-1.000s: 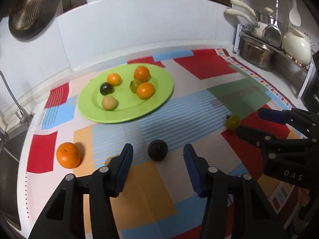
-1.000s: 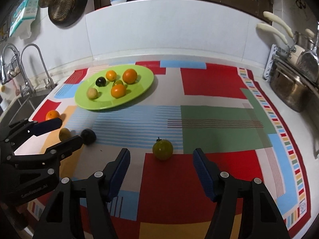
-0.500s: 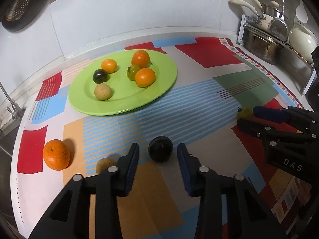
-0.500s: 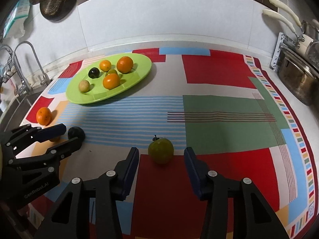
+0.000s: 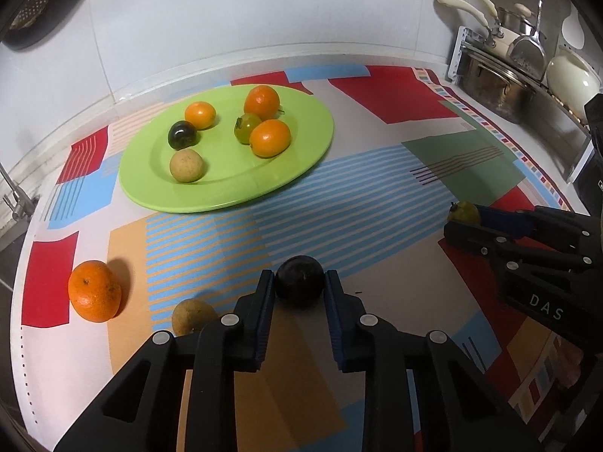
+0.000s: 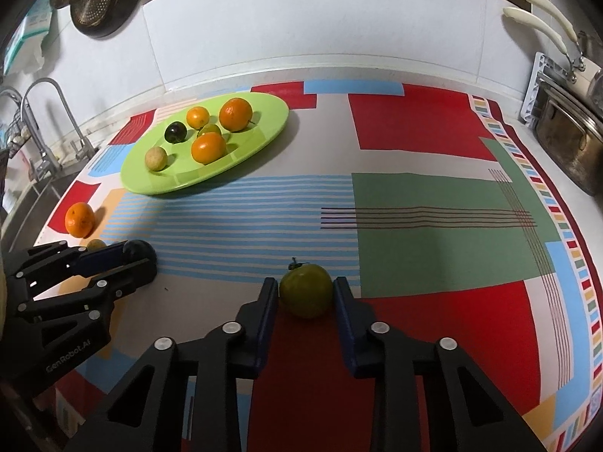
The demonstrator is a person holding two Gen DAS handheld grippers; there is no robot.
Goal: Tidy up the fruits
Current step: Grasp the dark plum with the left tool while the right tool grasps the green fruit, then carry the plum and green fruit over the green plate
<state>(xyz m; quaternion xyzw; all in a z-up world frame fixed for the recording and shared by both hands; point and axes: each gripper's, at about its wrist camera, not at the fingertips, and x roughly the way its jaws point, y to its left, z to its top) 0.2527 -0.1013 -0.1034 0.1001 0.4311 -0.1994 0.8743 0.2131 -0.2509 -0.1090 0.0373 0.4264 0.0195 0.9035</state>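
Observation:
My left gripper (image 5: 299, 282) is shut on a dark plum (image 5: 299, 280) that rests on the patterned mat. My right gripper (image 6: 306, 290) is shut on a green tomato (image 6: 306, 289), also on the mat. A green plate (image 5: 297, 150) at the back left holds several fruits: oranges, a dark plum, a green tomato and a tan round fruit. It also shows in the right wrist view (image 6: 264, 128). A loose orange (image 5: 94, 290) and a tan fruit (image 5: 193, 316) lie left of my left gripper.
A steel pot (image 5: 493, 88) and a dish rack with utensils (image 5: 527, 49) stand at the right edge of the counter. A sink with taps (image 6: 41, 120) is at the left. A white tiled wall runs along the back.
Both grippers moved forward and down and closed: the left onto the dark plum, the right onto the green tomato. The other fruits have not moved.

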